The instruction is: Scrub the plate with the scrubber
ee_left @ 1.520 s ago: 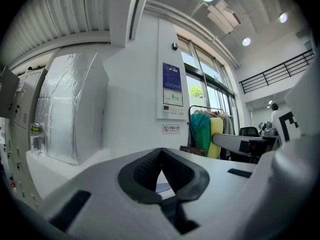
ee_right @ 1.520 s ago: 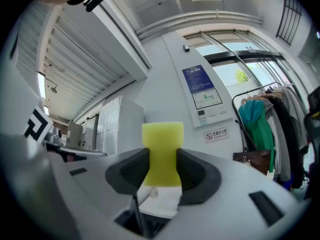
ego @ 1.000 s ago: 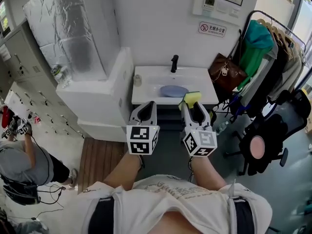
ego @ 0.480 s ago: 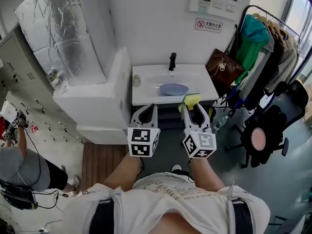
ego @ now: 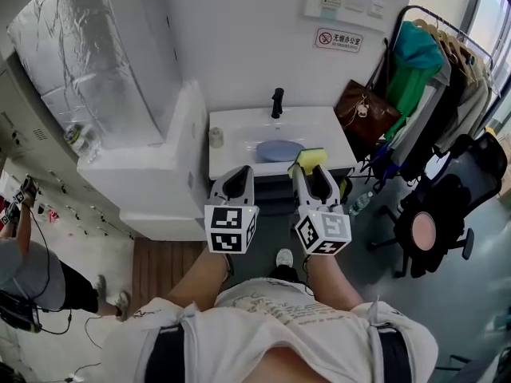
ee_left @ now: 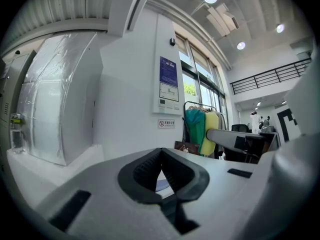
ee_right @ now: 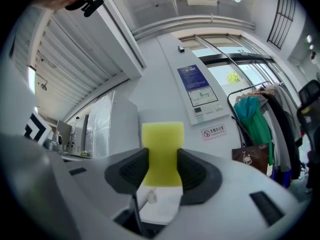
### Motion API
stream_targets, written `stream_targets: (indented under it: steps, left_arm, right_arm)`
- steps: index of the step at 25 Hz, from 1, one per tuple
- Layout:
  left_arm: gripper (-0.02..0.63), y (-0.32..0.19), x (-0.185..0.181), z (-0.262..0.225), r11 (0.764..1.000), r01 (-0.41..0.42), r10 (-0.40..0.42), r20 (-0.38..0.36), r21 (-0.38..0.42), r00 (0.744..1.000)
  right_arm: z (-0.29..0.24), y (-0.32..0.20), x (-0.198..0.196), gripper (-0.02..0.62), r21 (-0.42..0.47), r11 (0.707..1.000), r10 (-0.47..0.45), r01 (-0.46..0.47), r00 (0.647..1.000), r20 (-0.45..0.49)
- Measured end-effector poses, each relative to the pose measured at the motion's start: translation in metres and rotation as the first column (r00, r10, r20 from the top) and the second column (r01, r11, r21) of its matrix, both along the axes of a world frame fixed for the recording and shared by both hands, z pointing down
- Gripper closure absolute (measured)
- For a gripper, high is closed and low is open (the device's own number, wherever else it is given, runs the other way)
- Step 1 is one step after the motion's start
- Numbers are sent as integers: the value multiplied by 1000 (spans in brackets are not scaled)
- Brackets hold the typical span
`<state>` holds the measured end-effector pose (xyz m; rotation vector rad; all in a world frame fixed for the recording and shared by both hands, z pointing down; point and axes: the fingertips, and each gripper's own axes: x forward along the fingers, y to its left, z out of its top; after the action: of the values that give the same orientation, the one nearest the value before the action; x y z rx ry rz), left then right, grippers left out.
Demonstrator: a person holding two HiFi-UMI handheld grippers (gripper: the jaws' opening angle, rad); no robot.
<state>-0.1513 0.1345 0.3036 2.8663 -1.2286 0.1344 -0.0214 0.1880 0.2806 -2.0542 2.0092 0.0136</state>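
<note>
A pale blue plate lies in the white sink against the wall, below a black tap. My right gripper is shut on a yellow scrubber sponge, held in the air just short of the sink's front edge; in the right gripper view the yellow scrubber sponge stands upright between the pads. My left gripper hangs beside it, shut and empty, its tips meeting in the left gripper view. A sliver of the plate shows between its jaws.
A small cup stands on the sink's left corner. A white cabinet lies left of the sink. A brown bag, a clothes rack and a black chair crowd the right. A person crouches at far left.
The view has shifted closer to the sink, and both grippers have come slightly nearer its front edge. Their jaws are unchanged.
</note>
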Motion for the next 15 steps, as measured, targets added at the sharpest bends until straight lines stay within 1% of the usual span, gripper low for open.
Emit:
stream_targets:
  steps: [4,10,15]
  left_arm:
    - [584,-25,26,0,1000,-7,7,-5,-1,1000]
    - [584,-65,73,-3,1000,-10,10,-22,-4,1000]
    - [584,-97,105,-2,1000,14,-14,-15,-17,1000]
  right_arm:
    - [-3,-24,20,413,13,1000,-7,7,1000,-10]
    - [-6,-67,61,413,20,999,-30,30,999,-15]
    - [-4,-104,91,413,8,998,-67,67,998,-10]
